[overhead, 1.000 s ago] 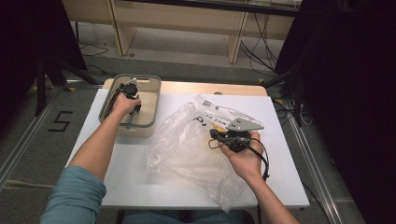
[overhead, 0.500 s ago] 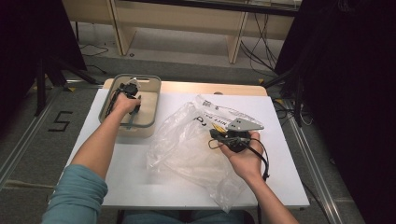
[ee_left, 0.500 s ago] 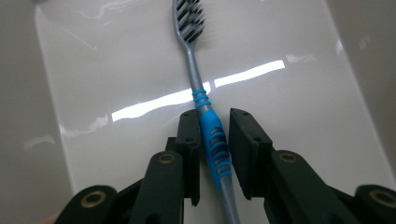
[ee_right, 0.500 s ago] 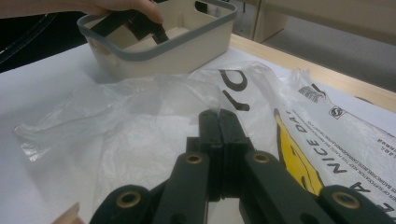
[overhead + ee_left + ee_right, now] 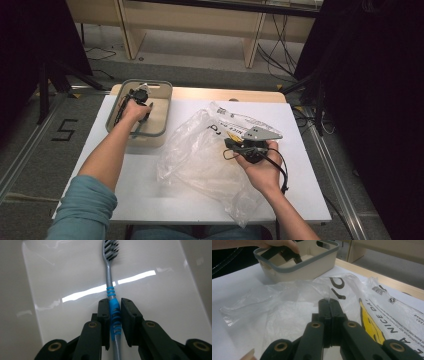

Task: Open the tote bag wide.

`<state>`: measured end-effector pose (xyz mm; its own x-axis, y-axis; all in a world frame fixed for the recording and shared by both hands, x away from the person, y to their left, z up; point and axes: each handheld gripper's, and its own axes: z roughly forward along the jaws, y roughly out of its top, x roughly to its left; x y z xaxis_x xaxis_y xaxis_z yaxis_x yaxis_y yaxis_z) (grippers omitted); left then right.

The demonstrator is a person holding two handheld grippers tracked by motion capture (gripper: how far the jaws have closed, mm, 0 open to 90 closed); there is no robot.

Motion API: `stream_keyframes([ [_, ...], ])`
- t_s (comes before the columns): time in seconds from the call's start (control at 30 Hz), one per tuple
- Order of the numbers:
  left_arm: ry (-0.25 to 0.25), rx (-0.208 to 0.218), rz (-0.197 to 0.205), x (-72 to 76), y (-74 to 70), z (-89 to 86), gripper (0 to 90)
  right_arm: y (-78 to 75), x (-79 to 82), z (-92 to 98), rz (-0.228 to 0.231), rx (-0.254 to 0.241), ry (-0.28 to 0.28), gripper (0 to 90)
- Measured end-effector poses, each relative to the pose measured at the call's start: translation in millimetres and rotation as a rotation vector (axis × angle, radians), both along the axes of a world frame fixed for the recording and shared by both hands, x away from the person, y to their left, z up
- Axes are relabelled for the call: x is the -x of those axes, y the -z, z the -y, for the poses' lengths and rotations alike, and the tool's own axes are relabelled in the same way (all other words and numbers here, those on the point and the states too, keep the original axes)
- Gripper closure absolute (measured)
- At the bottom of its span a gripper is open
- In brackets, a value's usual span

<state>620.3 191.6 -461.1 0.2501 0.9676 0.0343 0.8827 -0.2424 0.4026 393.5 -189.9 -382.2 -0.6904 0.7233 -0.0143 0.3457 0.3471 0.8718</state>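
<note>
Left gripper point(image 5: 115, 315) inside bin point(image 5: 162, 97) — jaws just closing, now pressed on toothbrush point(image 5: 111, 293) handle. Right gripper point(image 5: 329, 305) clamped on bag point(image 5: 294, 305) edge — table point(image 5: 150, 200).

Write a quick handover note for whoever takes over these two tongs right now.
Left tongs: down inside the beige bin, jaws just been closing around the blue grip of the toothbrush, which lies on the bin floor, bristle end pointing away.
Right tongs: shut on an edge of the clear plastic bag, which is spread on the white table beside the bin.
Done: bag pinched, toothbrush being gripped.
Left: probably lift the toothbrush out and get it into the bag; the bag's mouth doesn't look opened yet.
</note>
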Motion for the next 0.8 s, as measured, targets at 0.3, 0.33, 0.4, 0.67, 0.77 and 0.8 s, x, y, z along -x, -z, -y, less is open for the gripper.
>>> stream_keyframes([
  [0.3, 0.001, -0.026, -0.003, -0.2, -0.7, 2.7, 78.4, -0.1, 0.2, 0.0, 0.002, 0.001, -0.001, 90.0],
  [0.33, 0.002, -0.03, -0.003, -0.2, -0.8, 3.1, 78.5, -0.1, 0.2, 0.0, 0.001, 0.0, -0.001, 90.0],
  [0.4, 0.005, -0.036, -0.002, -0.1, -0.8, 4.0, 78.7, -0.1, 0.2, 0.0, 0.002, 0.0, -0.001, 90.0],
  [0.67, 0.0, -0.035, -0.002, -0.2, -1.1, 4.0, 79.3, 0.1, 0.1, -0.4, 0.004, -0.001, 0.0, 90.0],
  [0.77, -0.002, -0.034, -0.001, -0.2, -1.2, 3.9, 79.4, 0.0, 0.1, -0.2, 0.003, 0.001, 0.0, 90.0],
  [0.8, -0.002, -0.034, -0.001, -0.3, -1.3, 3.8, 79.4, 0.1, 0.1, -0.3, 0.004, 0.001, 0.0, 90.0],
])
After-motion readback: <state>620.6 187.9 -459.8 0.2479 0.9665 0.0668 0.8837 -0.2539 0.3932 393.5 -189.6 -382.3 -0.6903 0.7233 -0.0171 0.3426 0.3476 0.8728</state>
